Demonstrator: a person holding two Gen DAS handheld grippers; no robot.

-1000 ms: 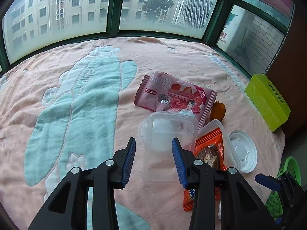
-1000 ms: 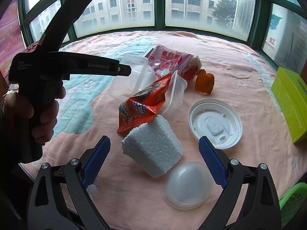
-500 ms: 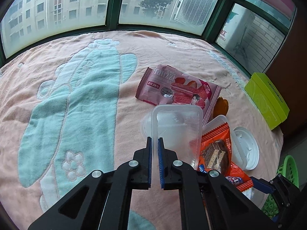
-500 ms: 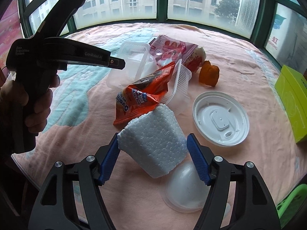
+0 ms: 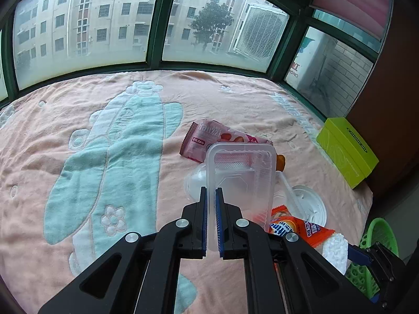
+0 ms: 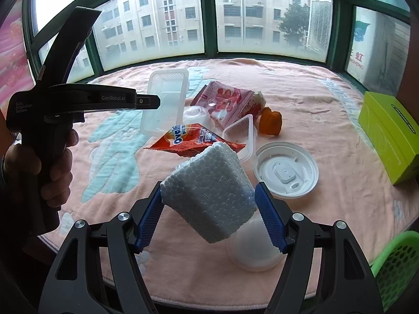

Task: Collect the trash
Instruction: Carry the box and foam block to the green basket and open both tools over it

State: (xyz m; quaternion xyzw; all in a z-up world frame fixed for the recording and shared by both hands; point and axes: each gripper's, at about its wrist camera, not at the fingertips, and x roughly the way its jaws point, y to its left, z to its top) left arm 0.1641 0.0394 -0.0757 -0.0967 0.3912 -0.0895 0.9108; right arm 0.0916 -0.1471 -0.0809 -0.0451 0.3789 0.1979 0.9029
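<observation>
My left gripper (image 5: 211, 209) is shut on the near rim of a clear plastic tray (image 5: 241, 178), which stands tilted up off the pink cloth. The right wrist view shows that tray (image 6: 165, 99) hanging from the left gripper, held by a hand. My right gripper (image 6: 208, 191) is shut on a white foam block (image 6: 209, 196), raised above a clear dome lid (image 6: 251, 246). On the cloth lie a pink snack wrapper (image 6: 227, 102), an orange wrapper (image 6: 193, 141), a second clear tray (image 6: 242, 133), a white round lid (image 6: 286, 170) and an orange lump (image 6: 271, 121).
A lime-green box (image 6: 387, 136) sits at the cloth's right edge. A green perforated basket (image 6: 392, 267) stands below the table's right corner. Windows with green frames close off the far side. The teal-patterned part of the cloth (image 5: 104, 162) lies to the left.
The left jaws closed on the clear tray's rim and tipped it up off the cloth. The right jaws closed on the foam block and lifted it.
</observation>
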